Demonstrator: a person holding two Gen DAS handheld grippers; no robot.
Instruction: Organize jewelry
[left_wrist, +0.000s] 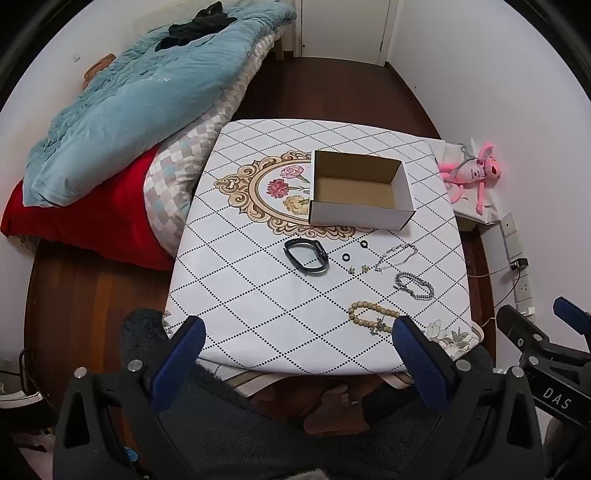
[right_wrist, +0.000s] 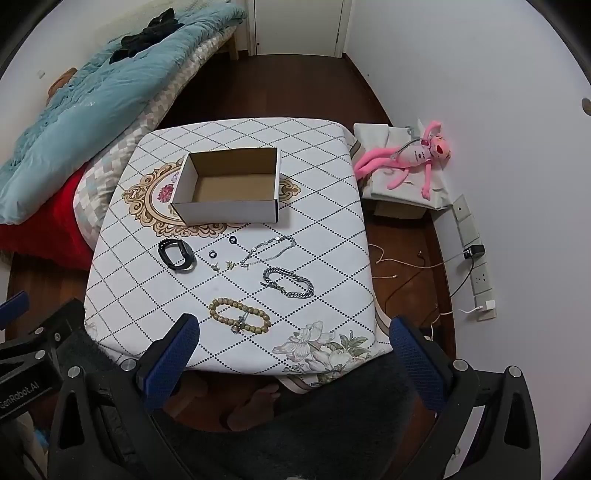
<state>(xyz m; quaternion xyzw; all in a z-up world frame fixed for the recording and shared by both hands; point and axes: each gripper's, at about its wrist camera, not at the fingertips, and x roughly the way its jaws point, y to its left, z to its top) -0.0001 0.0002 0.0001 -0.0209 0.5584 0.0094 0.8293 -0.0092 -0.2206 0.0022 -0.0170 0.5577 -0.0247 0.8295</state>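
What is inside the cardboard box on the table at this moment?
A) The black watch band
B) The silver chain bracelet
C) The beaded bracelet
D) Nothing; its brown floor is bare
D. The cardboard box shows only its bare brown floor, while the beaded bracelet, black watch band and silver chain bracelet all lie on the tablecloth in front of it, on the side nearer the grippers.

Your left wrist camera looks forward and steeply down from above the near edge of the table (left_wrist: 258, 206), set well back, between spread blue fingers. Your right wrist camera does likewise from further right, with the table (right_wrist: 325, 206) shifted left in frame. Both views share the whole tabletop, the open box (left_wrist: 360, 192) (right_wrist: 227, 192), the bed and the pink toy.
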